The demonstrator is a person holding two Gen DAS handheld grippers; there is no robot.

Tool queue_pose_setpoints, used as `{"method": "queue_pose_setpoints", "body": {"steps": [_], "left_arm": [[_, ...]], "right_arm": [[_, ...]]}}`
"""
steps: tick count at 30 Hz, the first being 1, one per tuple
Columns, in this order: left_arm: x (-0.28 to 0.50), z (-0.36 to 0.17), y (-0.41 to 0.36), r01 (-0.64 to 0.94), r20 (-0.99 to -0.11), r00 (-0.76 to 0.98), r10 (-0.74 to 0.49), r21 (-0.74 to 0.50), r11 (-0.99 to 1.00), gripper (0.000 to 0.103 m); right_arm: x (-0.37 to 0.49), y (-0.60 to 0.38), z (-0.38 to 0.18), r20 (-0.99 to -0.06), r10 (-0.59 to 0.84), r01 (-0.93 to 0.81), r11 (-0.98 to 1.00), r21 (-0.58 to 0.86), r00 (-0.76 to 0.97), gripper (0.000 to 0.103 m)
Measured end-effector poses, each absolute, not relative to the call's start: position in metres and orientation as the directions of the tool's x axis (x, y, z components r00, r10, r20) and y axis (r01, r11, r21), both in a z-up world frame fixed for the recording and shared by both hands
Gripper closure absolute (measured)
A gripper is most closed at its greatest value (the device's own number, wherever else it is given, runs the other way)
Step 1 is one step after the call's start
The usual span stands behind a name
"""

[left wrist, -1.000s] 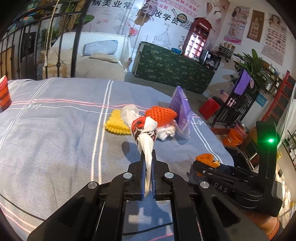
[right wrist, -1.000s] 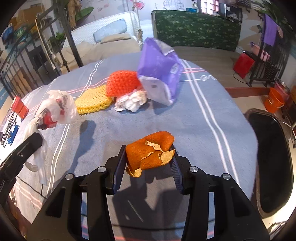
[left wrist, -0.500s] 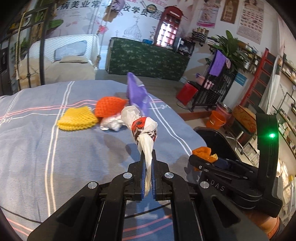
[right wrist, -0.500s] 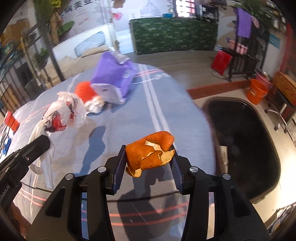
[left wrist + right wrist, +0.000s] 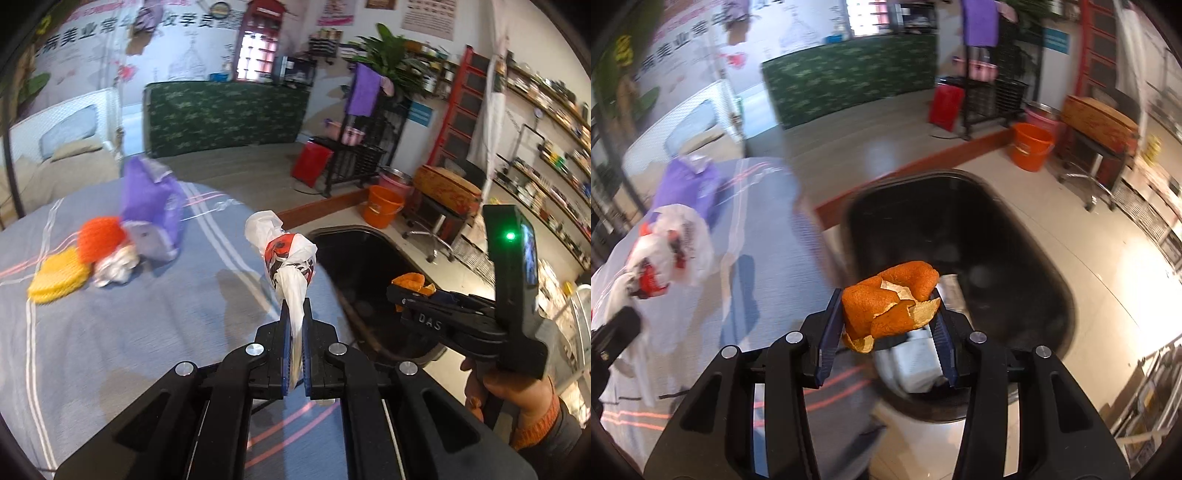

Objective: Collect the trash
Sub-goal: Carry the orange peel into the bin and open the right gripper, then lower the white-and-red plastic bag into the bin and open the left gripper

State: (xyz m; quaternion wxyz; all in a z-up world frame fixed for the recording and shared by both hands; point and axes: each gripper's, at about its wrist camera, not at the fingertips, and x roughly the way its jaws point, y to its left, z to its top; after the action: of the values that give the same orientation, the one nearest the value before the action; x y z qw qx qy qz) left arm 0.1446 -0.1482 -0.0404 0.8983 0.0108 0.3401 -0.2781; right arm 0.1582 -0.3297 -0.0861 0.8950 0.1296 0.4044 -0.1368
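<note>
My left gripper (image 5: 294, 334) is shut on a white plastic bag with red print (image 5: 286, 258), held up over the bed's right edge; the bag also shows in the right wrist view (image 5: 665, 251). My right gripper (image 5: 886, 332) is shut on a piece of orange peel (image 5: 890, 299) and hangs over the open black trash bin (image 5: 1027, 236). In the left wrist view the right gripper (image 5: 410, 291) holds the peel (image 5: 408, 281) above the bin (image 5: 354, 258). White trash (image 5: 916, 365) lies inside the bin.
On the grey striped bed (image 5: 110, 332) lie a purple bag (image 5: 151, 206), an orange knit piece (image 5: 98, 242), a yellow knit piece (image 5: 57, 277) and crumpled white paper (image 5: 114, 266). An orange bucket (image 5: 382, 210) and a red container (image 5: 312, 164) stand on the floor beyond.
Both grippers have swung right, from over the bed toward the bin, each keeping its hold. The right gripper with the peel is now over the bin's opening.
</note>
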Motion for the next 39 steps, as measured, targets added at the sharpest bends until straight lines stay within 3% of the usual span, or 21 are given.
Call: {"method": "queue_pose_setpoints", "body": {"steps": [16, 23, 26, 39], "left_arm": [[0.145, -0.047, -0.212, 0.609, -0.636, 0.549, -0.542, -0.14, 0.78, 0.097], [0.151, -0.054, -0.226, 0.629, -0.66, 0.513, -0.549, -0.146, 0.764, 0.097], [0.156, -0.056, -0.235, 0.641, -0.67, 0.495, -0.553, -0.147, 0.753, 0.097], [0.176, -0.075, -0.282, 0.683, -0.73, 0.388, -0.563, -0.182, 0.707, 0.097]], "right_arm": [[0.179, -0.39, -0.126, -0.803, -0.218, 0.463, 0.883, 0.08, 0.554, 0.057], [0.173, -0.39, -0.133, -0.814, -0.199, 0.467, 0.879, 0.098, 0.545, 0.053], [0.168, -0.388, -0.13, -0.807, -0.2, 0.464, 0.88, 0.102, 0.556, 0.042], [0.134, -0.394, -0.113, -0.782, -0.236, 0.51, 0.852, 0.119, 0.576, 0.041]]}}
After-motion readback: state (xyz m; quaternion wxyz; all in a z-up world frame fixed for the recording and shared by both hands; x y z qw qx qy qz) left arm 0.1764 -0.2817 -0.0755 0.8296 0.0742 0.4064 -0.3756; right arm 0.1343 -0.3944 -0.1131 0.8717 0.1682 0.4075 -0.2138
